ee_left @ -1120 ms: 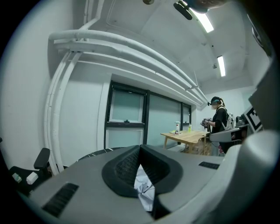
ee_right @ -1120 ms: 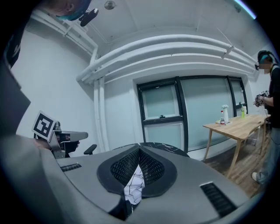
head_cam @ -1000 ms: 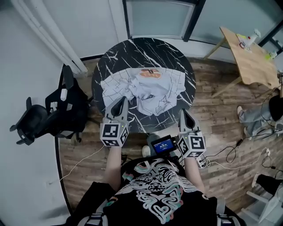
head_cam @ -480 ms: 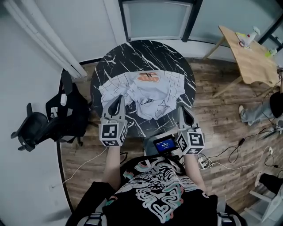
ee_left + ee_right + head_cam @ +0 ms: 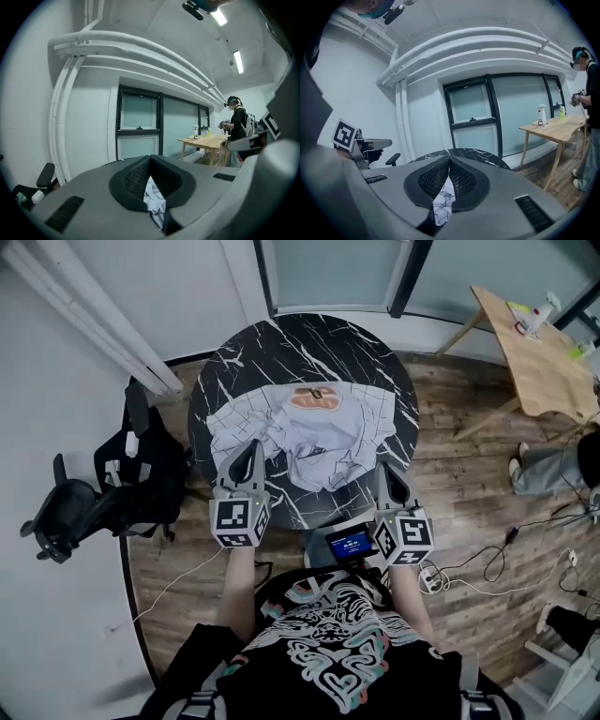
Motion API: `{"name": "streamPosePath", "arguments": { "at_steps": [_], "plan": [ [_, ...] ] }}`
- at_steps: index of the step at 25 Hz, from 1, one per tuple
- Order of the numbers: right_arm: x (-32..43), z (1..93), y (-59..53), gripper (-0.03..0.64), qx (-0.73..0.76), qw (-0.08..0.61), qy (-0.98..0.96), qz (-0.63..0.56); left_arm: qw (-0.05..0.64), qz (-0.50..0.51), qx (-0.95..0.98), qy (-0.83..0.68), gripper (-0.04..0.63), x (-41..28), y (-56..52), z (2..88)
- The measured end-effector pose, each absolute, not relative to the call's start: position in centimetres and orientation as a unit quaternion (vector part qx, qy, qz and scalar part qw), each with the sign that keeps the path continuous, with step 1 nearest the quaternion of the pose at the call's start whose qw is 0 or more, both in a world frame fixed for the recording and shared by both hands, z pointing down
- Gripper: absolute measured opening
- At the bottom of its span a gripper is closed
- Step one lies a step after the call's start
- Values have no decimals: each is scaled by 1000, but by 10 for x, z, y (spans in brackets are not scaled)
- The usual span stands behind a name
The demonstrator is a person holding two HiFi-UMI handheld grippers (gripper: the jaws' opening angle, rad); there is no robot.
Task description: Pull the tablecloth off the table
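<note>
A pale checked tablecloth (image 5: 309,427) lies bunched on the near half of a round black marble table (image 5: 309,348), with an orange print at its far edge. My left gripper (image 5: 253,448) is shut on the cloth's near left edge. My right gripper (image 5: 386,472) is shut on its near right edge. Between the closed pads, the left gripper view shows a fold of white cloth (image 5: 153,199), and the right gripper view shows the same cloth (image 5: 444,201). Both grippers sit at the table's near rim.
A black office chair (image 5: 112,488) stands left of the table. A wooden table (image 5: 539,357) with bottles is at the right, with a person (image 5: 553,465) beside it. Cables and a power strip (image 5: 427,582) lie on the wood floor. White pipes (image 5: 94,320) run along the left wall.
Both grippers have drawn slightly toward me with the cloth. The cloth has bunched a little more toward the near edge.
</note>
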State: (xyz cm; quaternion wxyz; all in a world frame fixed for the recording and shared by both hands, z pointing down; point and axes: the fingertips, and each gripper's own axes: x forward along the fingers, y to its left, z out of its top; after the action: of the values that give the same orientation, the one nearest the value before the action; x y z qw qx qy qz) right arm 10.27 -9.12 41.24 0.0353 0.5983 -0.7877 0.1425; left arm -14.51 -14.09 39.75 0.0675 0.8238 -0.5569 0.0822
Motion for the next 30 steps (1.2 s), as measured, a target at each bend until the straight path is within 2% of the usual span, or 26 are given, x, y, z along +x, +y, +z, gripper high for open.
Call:
{"name": "streamPosePath", "arguments": {
  "at_steps": [23,30],
  "plan": [
    [90,469,-130,69,570,75,-790,213,102,140,826,-537,31,-135,-174,462],
    [88,481,-145,85,563,71,-788,236,66,186,831,-520,77,-126,-182,472]
  ]
}}
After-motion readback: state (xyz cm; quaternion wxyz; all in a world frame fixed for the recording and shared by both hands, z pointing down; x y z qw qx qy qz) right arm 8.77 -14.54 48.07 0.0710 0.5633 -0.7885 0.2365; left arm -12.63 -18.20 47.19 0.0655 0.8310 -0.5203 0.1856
